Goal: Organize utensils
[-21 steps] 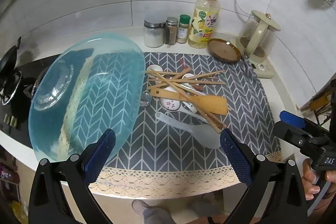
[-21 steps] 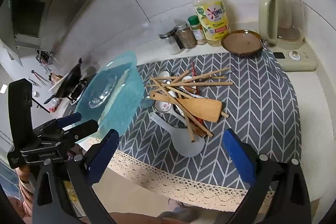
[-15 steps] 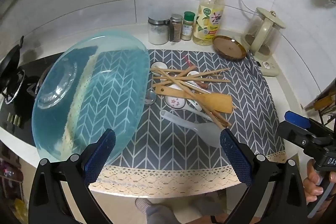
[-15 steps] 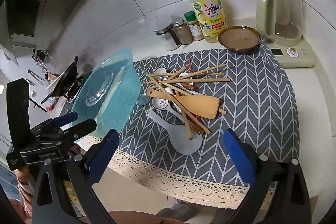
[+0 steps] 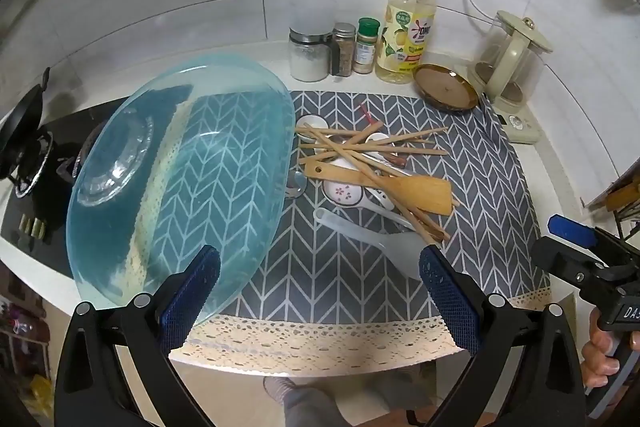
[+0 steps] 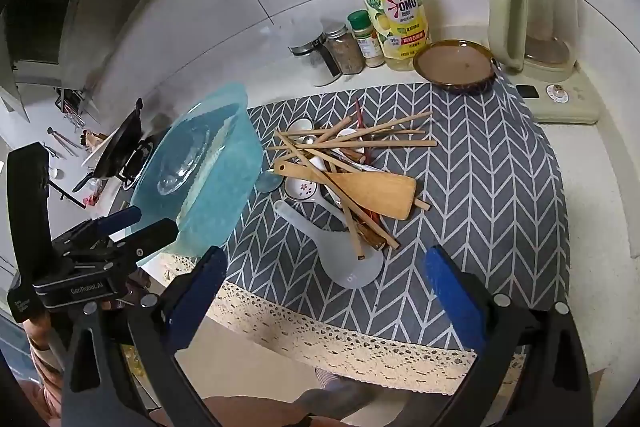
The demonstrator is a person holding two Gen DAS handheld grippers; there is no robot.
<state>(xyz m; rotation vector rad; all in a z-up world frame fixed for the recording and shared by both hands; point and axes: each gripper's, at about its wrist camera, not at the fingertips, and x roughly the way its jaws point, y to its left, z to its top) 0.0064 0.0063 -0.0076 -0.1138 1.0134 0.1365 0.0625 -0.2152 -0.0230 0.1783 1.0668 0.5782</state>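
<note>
Both the left gripper (image 5: 320, 279) and right gripper (image 6: 326, 281) hover with fingers released and empty, near the utensil pile (image 5: 372, 167) on the tabletop's grey mat (image 5: 480, 187).

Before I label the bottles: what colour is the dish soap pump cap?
Red, atop the yellow dish soap bottle; clearest in the right wrist view.

Both my wrist views look steeply down over the counter's front edge at the grey chevron mat (image 5: 472, 187), from well back. The left one sits toward the mat's left, the right one toward its right (each catches the other gripper); both share the mat (image 6: 492, 187)
</note>
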